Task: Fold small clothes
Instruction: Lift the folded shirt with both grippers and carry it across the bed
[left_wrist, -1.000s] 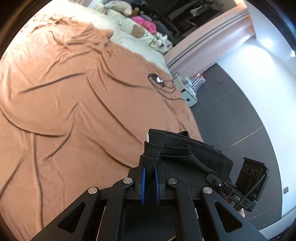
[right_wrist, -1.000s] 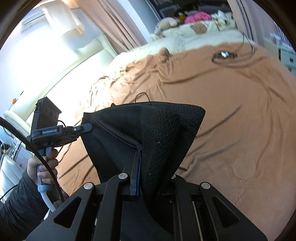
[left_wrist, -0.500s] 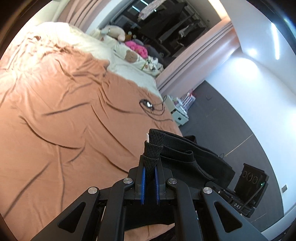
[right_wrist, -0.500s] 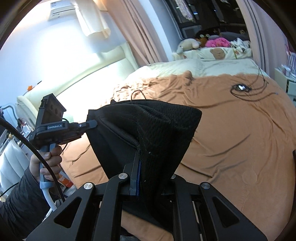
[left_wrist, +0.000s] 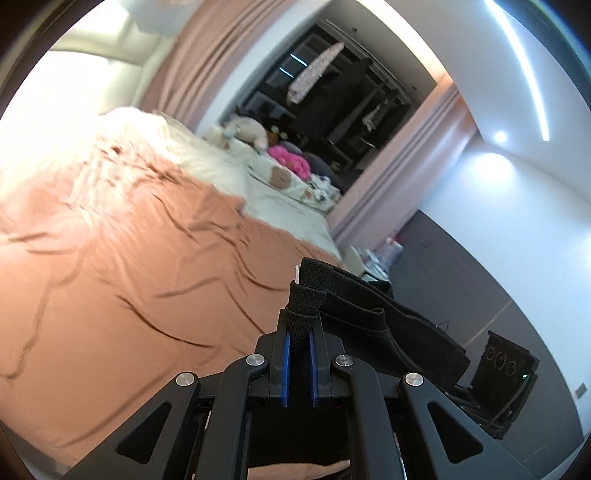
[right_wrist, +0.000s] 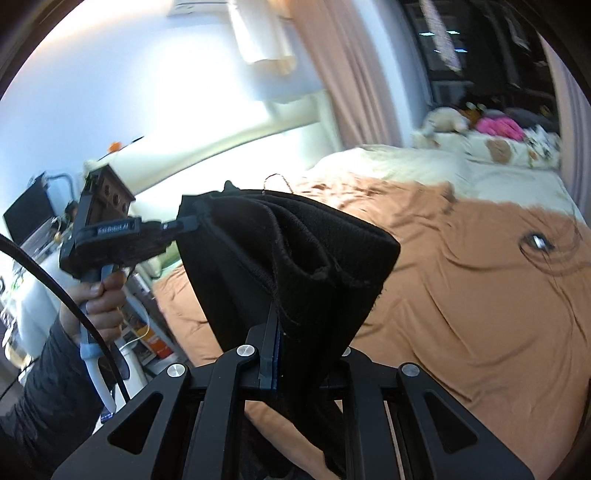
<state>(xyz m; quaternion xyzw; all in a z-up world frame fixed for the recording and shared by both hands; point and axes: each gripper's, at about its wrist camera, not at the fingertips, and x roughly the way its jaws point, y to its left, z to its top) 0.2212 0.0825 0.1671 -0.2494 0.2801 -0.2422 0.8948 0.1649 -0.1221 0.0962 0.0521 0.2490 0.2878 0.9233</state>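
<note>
The black garment (right_wrist: 295, 266) drapes over the right gripper (right_wrist: 280, 354), hiding 1 finger and its lower hem below the frame edge. Motion blur smears the bed (left_wrist: 129, 258), the pillows and the soft toys (left_wrist: 243, 133). Bedside clutter (right_wrist: 144, 332) is too small to identify.

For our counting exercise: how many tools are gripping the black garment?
2. The left tool pinches one end of the black garment; the right tool clamps the other end. Both hold it above the bed.

Home bedroom; bed (left_wrist: 155, 236); curtains (left_wrist: 221, 55); stuffed toys (left_wrist: 243, 133)
</note>
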